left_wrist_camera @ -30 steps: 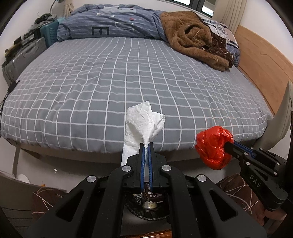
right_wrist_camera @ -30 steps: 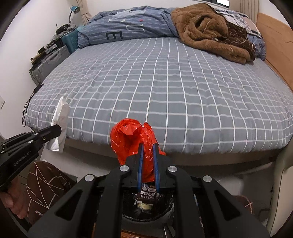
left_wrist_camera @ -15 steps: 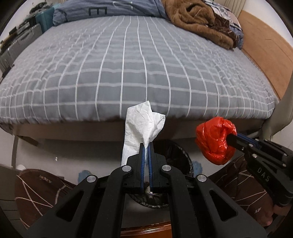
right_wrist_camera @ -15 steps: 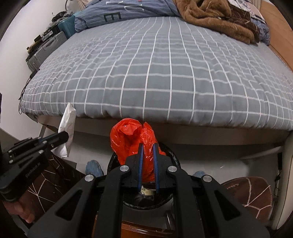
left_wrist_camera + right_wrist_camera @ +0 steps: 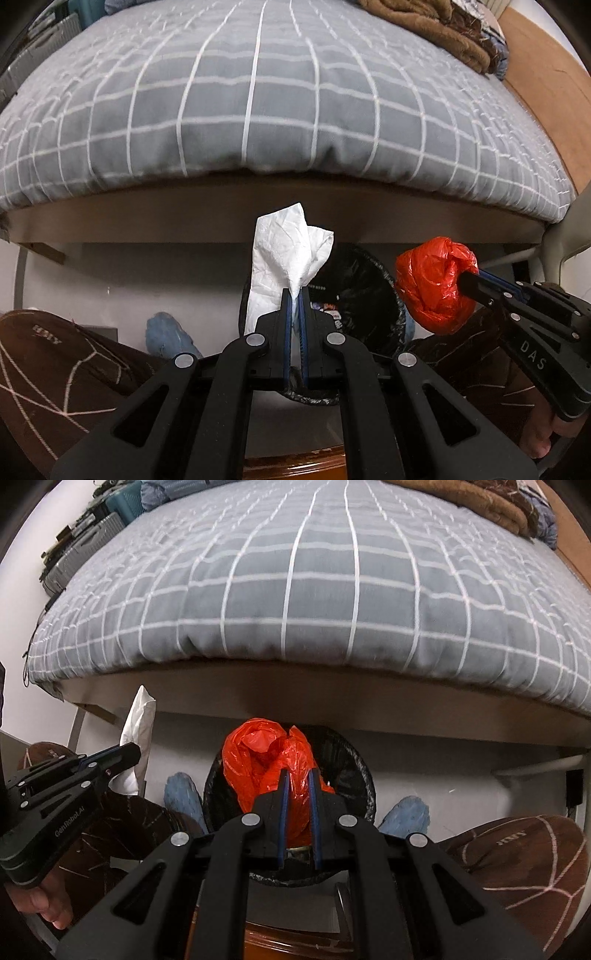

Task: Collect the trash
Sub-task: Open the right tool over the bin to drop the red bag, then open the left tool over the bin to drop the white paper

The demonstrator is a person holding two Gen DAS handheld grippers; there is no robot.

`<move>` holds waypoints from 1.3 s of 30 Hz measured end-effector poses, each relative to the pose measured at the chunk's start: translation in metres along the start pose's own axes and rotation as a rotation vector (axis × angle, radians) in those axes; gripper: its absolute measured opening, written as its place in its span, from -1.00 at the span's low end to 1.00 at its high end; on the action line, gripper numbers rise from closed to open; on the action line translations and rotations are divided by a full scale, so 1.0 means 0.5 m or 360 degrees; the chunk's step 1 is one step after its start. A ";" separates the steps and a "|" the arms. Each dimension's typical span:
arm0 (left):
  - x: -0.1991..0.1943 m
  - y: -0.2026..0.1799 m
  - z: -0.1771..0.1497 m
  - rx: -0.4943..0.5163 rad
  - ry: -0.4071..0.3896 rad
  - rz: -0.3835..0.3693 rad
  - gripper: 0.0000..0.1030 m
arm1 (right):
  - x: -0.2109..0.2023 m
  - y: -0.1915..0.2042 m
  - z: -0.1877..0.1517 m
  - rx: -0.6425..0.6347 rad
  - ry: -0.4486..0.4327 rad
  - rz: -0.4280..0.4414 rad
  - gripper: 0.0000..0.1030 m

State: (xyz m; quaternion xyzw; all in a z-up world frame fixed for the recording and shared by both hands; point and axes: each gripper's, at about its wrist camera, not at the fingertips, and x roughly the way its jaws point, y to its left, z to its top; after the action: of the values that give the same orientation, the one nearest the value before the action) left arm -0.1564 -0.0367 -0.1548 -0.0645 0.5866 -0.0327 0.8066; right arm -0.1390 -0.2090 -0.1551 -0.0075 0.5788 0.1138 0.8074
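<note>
Pinching tissue (image 5: pixel 291 254) in left gripper (image 5: pixel 294 295), red bag (image 5: pixel 269 764) in right gripper (image 5: pixel 297 775)

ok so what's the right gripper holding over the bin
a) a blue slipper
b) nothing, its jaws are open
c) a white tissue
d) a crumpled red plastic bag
d: the right gripper is shut on the crumpled red plastic bag just above the black-lined bin, while the white tissue is pinched in the left gripper.

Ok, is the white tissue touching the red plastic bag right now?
Apart. In the left wrist view, the white tissue in the left gripper and the red plastic bag have dark bin liner visible between them.
</note>
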 end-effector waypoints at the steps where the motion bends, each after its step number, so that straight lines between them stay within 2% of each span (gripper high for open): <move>1: 0.007 0.002 -0.003 -0.0003 0.0012 0.0002 -0.94 | 0.008 0.000 0.000 -0.0001 0.0013 0.0002 -0.81; 9: 0.055 0.021 -0.008 -0.0019 0.0085 0.0026 -0.94 | 0.059 0.016 0.009 -0.0019 0.0094 0.0015 -0.66; 14: 0.070 0.012 -0.002 -0.0025 0.0110 0.0039 -0.94 | 0.067 0.018 0.009 -0.0045 0.0091 0.0017 -0.13; 16: 0.075 0.009 0.002 -0.0019 0.0118 0.0042 -0.93 | 0.061 0.017 0.011 -0.0045 0.0062 0.0005 0.22; 19: 0.083 -0.005 0.011 -0.0004 0.0120 0.0034 -0.93 | 0.039 0.000 0.015 -0.0008 -0.0010 -0.0010 0.54; 22: 0.089 -0.025 0.020 0.0028 0.0122 0.0013 -0.93 | 0.022 -0.026 0.019 0.0029 -0.0060 -0.0045 0.78; 29: 0.110 -0.089 0.021 0.0123 0.0128 -0.0016 -0.93 | 0.011 -0.099 0.001 0.0137 -0.0087 -0.0128 0.85; 39: 0.146 -0.145 0.010 0.0168 0.0150 -0.0037 -0.92 | 0.015 -0.143 -0.010 0.0199 -0.0100 -0.0160 0.85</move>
State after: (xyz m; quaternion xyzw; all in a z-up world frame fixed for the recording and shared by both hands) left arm -0.1275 -0.1177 -0.2115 -0.0269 0.6206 -0.0760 0.7800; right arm -0.1275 -0.2780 -0.1725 0.0174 0.5581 0.0369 0.8287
